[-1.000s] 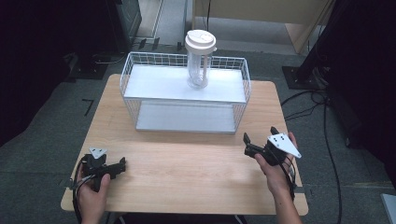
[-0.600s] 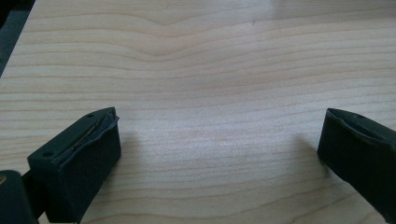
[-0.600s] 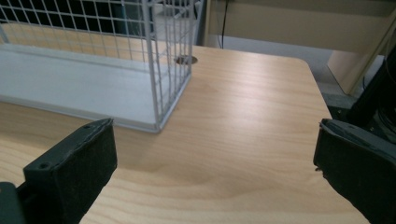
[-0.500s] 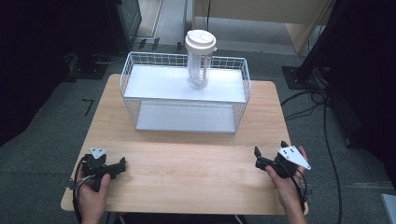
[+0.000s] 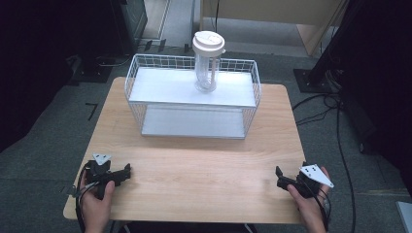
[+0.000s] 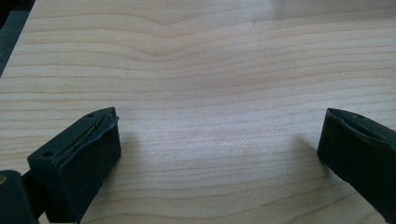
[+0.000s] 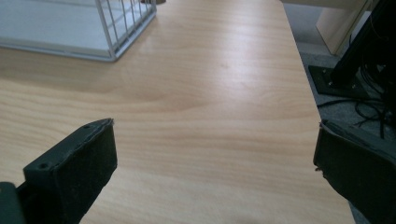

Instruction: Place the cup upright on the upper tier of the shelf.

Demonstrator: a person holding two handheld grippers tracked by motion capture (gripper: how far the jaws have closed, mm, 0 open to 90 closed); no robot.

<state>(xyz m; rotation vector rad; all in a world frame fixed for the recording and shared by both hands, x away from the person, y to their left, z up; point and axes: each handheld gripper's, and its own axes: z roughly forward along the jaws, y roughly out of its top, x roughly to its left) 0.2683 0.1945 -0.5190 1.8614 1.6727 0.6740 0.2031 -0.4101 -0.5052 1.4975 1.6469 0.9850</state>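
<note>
both grippers rest low at the near edge of the wooden table (image 5: 204, 165), each in one of the person's hands. left gripper (image 5: 127, 171) sits near the near-left corner, its jaws spread wide with bare wood between them and nothing held; in the left gripper view the two black jaws stand far apart just above the tabletop. right gripper (image 5: 279, 175) lies near the near-right corner, likewise released, its jaws wide apart and empty, pointing across the table toward the wire basket (image 5: 252, 97). that white two-level basket stands at the far middle of the table, well apart from both grippers. a clear tumbler with a white lid (image 5: 208, 63) stands upright on its upper shelf, right of centre.
</note>
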